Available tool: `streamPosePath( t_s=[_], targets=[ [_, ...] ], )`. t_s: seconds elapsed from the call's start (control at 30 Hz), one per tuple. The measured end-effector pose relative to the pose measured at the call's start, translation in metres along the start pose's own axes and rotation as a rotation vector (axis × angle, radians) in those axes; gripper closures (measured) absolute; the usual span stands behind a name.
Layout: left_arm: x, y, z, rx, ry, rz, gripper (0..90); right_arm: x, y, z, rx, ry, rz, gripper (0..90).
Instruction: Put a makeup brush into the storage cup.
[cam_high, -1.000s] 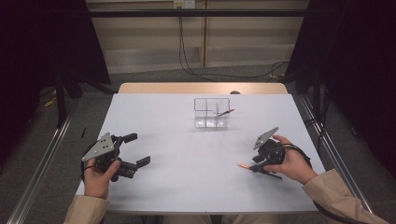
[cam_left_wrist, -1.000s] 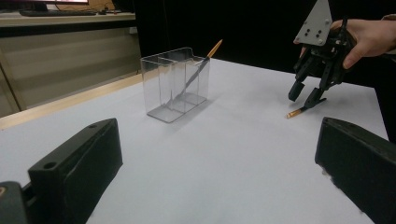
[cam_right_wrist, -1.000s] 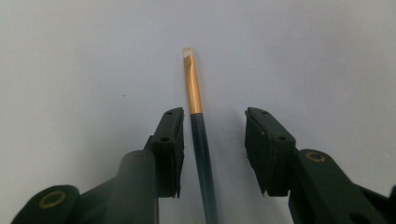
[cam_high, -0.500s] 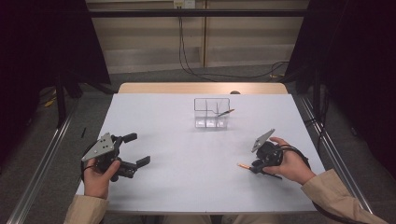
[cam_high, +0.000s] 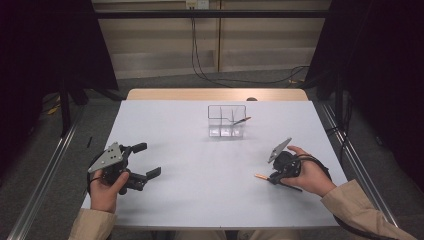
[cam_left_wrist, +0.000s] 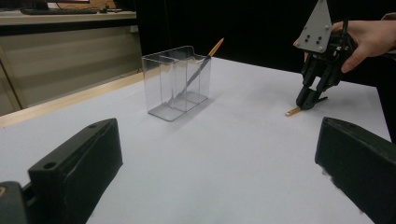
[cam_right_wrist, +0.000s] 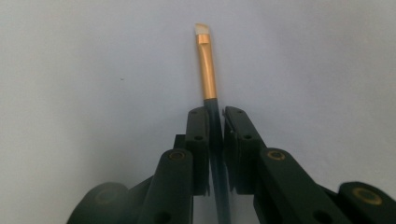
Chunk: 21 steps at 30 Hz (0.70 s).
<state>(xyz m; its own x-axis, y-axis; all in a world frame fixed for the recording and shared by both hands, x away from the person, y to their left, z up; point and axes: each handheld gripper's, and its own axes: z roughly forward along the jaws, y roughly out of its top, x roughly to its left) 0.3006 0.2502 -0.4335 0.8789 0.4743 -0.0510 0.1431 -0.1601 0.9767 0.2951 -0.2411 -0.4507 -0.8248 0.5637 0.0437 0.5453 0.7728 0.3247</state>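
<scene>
The table (cam_high: 200, 200) has a matt, pale, smooth top — its far edge shows bare light wood. The organiser (cam_high: 227, 120) on it is clear glossy plastic. The brush (cam_right_wrist: 207, 65) in the right gripper (cam_high: 273, 178) has a shiny gold metal ferrule, a dark smooth handle and pale bristles. Both grippers' jaws look matt black plastic — the plate on the left gripper (cam_high: 142, 162) is dull grey metal.
</scene>
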Motion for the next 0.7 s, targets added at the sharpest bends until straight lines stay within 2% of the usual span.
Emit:
streamPosePath(
  t_s=[0.1, 0.3, 0.5, 0.63, 0.7],
  targets=[
    [-0.0001, 0.0, 0.0004, 0.0, -0.001, -0.001, 0.5, 0.0003, 0.001, 0.0002, 0.007, -0.005, -0.005, 80.5],
    [-0.0003, 0.0001, 0.001, 0.002, 0.002, 0.002, 0.5, 0.0018, 0.0037, 0.0009, 0.026, -0.014, 0.016, 80.7],
    [-0.0001, 0.0006, 0.0002, 0.004, 0.001, 0.004, 0.5, 0.0024, 0.0064, 0.0018, 0.045, -0.024, 0.004, 80.3],
    [-0.0002, 0.0, 0.0014, 0.002, 0.001, 0.001, 0.5, 0.0009, 0.0053, 0.0018, 0.04, -0.012, 0.025, 81.2],
    [0.0, 0.0002, 0.0016, 0.007, -0.001, 0.004, 0.5, -0.001, 0.0036, 0.0016, 0.028, 0.0, 0.065, 82.5]
  ],
)
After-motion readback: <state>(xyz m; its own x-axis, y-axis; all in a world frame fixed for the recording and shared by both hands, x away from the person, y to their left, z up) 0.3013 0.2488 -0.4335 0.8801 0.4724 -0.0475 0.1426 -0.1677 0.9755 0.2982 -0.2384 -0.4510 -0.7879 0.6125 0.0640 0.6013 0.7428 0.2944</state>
